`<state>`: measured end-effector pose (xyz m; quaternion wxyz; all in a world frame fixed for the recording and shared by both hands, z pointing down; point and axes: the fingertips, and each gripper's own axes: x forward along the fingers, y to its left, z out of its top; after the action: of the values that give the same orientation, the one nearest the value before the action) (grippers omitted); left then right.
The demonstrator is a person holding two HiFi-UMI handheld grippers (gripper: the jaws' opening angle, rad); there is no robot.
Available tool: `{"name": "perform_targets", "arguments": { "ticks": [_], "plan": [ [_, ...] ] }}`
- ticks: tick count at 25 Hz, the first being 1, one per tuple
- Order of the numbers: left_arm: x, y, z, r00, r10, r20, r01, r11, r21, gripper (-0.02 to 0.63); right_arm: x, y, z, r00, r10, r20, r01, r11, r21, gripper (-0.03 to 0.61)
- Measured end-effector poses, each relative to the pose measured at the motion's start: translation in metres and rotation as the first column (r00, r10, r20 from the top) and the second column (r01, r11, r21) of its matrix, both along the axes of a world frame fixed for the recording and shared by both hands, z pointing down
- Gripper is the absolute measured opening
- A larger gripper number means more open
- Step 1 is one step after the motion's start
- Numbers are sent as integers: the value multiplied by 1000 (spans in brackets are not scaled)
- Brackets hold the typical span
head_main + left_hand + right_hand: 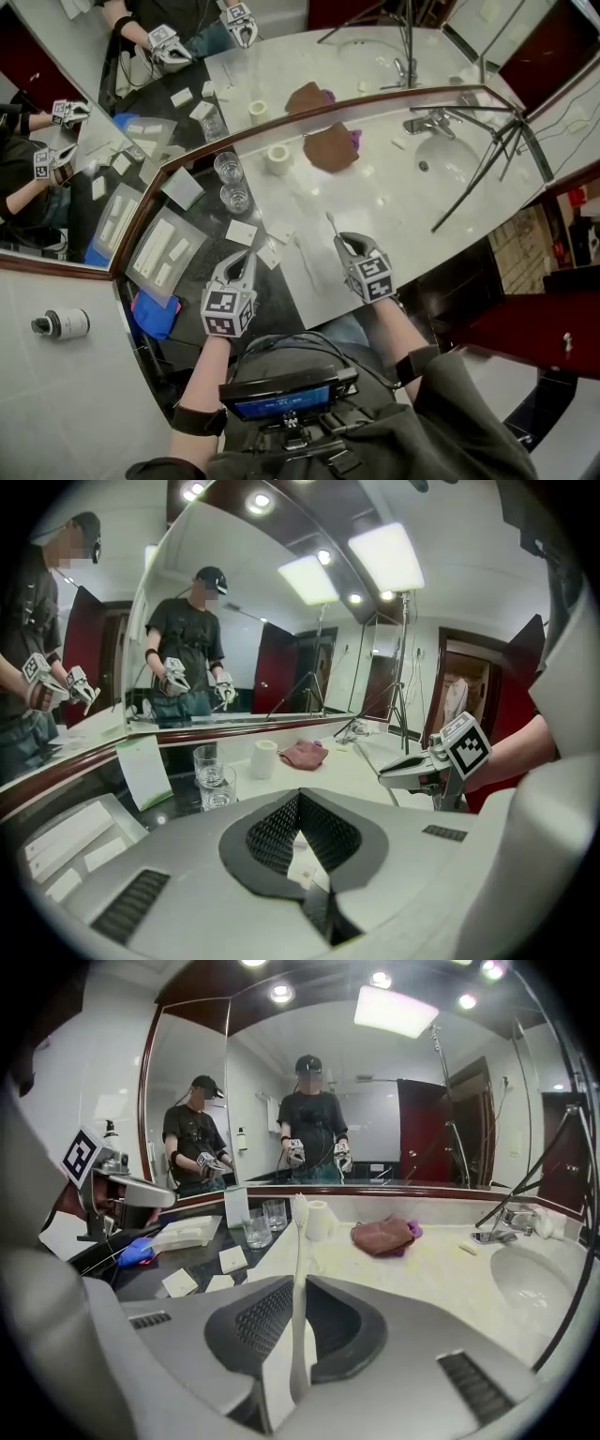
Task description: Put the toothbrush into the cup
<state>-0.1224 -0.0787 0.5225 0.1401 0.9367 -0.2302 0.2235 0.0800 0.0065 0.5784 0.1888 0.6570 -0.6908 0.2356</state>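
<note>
Right gripper view shows the right gripper [298, 1335] pinching the slim white plastic toothbrush [299, 1241] by its handle, bristles upright beyond the jaws, likely for carrying to the clear glass cup [255, 1230] ahead-left of them, while the left gripper [302, 850] holds its jaws pressed together, empty.

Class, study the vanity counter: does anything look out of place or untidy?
Yes. A brown cloth lies crumpled on the marble counter beside the sink, with something purple showing at its edge.

Bathroom, hotel-like: pale marble worktop [394, 220] with white oval basin [457, 161], chrome tap [427, 122], wide wood-framed wall mirror [281, 66], two clear glass tumblers [234, 197].
</note>
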Motion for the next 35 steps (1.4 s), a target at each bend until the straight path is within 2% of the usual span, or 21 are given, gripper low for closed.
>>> {"name": "perform_targets", "arguments": {
  "ticks": [4, 10, 20, 26, 35],
  "plan": [
    [-8, 0, 3, 1000, -24, -6, 24, 1000, -13, 3, -3, 0, -13, 1000, 6, 26, -8, 996, 91, 60],
    [-18, -4, 5, 998, -59, -4, 58, 998, -15, 3, -13, -21, -27, 999, -29, 36, 22, 984, 175, 60],
    [-35, -48, 3, 988, -152, -5, 152, 988, -15, 2, -47, -128, -66, 986, -125, 113, 86, 950, 301, 60],
    [-28, -89, -5, 983, -180, -16, 180, 984, -3, 2, -51, -195, -79, 978, -129, 163, 58, 922, 382, 60],
    [-24, -152, 2, 975, -221, -16, 221, 975, 11, 3, -55, -277, -78, 967, -143, 212, 33, 891, 454, 60]
  ]
}}
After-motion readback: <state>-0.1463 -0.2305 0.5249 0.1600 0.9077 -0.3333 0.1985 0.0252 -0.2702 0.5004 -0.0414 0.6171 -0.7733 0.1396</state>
